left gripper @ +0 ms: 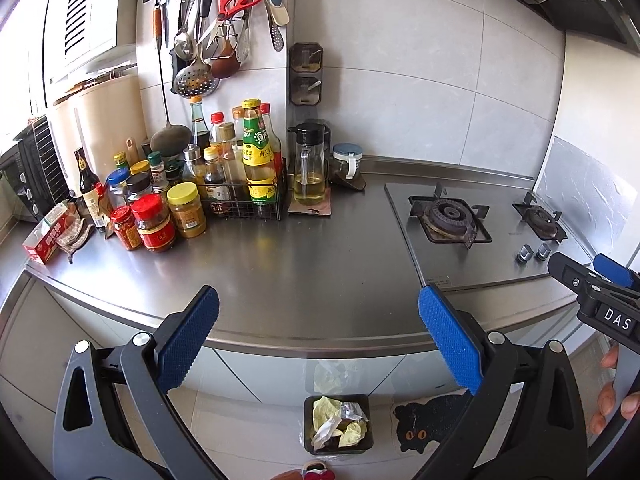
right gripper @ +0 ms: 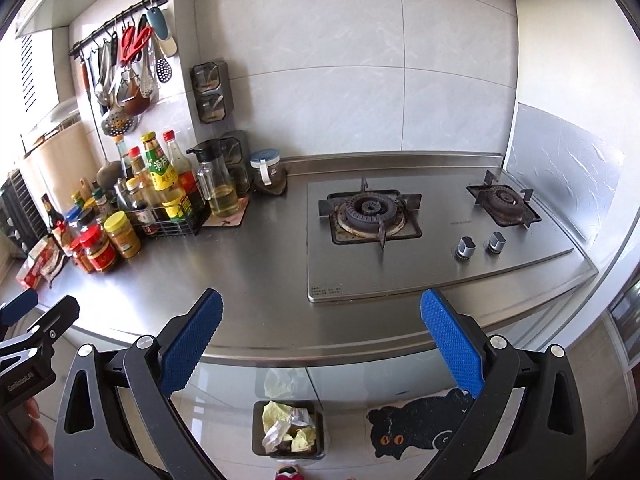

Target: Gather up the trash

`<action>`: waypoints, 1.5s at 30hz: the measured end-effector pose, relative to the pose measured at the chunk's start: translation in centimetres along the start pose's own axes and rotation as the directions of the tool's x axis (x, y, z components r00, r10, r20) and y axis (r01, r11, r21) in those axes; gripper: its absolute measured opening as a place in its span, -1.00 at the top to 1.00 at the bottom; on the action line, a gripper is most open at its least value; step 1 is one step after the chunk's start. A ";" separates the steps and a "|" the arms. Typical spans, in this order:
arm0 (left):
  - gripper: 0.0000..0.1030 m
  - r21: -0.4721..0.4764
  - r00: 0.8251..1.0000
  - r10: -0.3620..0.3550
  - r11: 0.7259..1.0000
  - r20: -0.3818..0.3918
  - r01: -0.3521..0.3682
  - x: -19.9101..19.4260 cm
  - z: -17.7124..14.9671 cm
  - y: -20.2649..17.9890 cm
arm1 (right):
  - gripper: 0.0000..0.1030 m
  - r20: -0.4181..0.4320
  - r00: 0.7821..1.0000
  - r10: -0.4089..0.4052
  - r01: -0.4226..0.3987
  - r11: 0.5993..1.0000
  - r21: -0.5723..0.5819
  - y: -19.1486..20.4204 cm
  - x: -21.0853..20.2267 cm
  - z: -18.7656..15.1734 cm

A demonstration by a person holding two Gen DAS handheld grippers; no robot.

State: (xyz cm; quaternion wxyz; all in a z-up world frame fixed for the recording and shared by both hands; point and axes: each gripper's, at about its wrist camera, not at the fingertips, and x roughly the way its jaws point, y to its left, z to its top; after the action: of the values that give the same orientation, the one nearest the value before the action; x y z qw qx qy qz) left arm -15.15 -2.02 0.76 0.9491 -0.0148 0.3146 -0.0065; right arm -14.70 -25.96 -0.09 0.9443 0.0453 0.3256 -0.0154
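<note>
— Trash (left gripper: 338, 420): where is it?

— Crumpled yellow and white paper, sitting in the small black bin (left gripper: 366, 442) on the floor, below the counter edge. I'd judge the collecting nearly done: the steel counter (left gripper: 280, 272) in front of me shows no loose scraps, only jars and bottles at the back left.

— And your tongs?

— My left gripper (left gripper: 318, 334) is spread wide, holding nothing, touching nothing. My right gripper (right gripper: 320, 336) is equally wide and empty. Both hover above the counter's front edge.
</note>
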 end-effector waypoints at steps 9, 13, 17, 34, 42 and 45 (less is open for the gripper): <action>-0.84 -0.012 1.000 -0.013 1.000 0.015 0.013 -0.2 0.9 0.3 | -0.94 0.021 1.000 0.001 -0.001 1.000 -0.017 1.2 -0.4 0.6; -0.84 -0.007 1.000 -0.012 1.000 0.019 0.012 0.0 0.9 0.2 | -0.94 0.026 1.000 0.004 -0.003 1.000 -0.025 1.8 -0.4 0.7; -0.84 -0.010 1.000 -0.008 1.000 0.017 0.008 0.2 1.0 0.5 | -0.94 0.029 1.000 0.008 -0.007 1.000 -0.024 2.1 -0.4 1.0; -0.84 -0.017 1.000 -0.003 1.000 0.028 0.003 0.0 1.4 0.6 | -0.94 0.017 1.000 0.009 -0.009 1.000 -0.027 2.4 -0.1 1.1; -0.84 -0.014 1.000 -0.002 1.000 0.030 0.002 -0.3 1.3 -0.1 | -0.94 0.013 1.000 0.016 -0.016 1.000 -0.026 2.0 -0.1 1.0; -0.84 -0.015 0.999 0.000 1.000 0.035 0.000 -0.5 1.3 -0.2 | -0.94 0.013 1.000 0.020 -0.019 1.000 -0.022 1.9 -0.1 1.0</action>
State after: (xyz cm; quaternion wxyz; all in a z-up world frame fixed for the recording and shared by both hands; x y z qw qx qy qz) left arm -14.80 -2.17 2.15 0.9543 -0.0220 0.2979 -0.0040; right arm -14.03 -24.14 0.89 0.9470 0.0378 0.3189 -0.0028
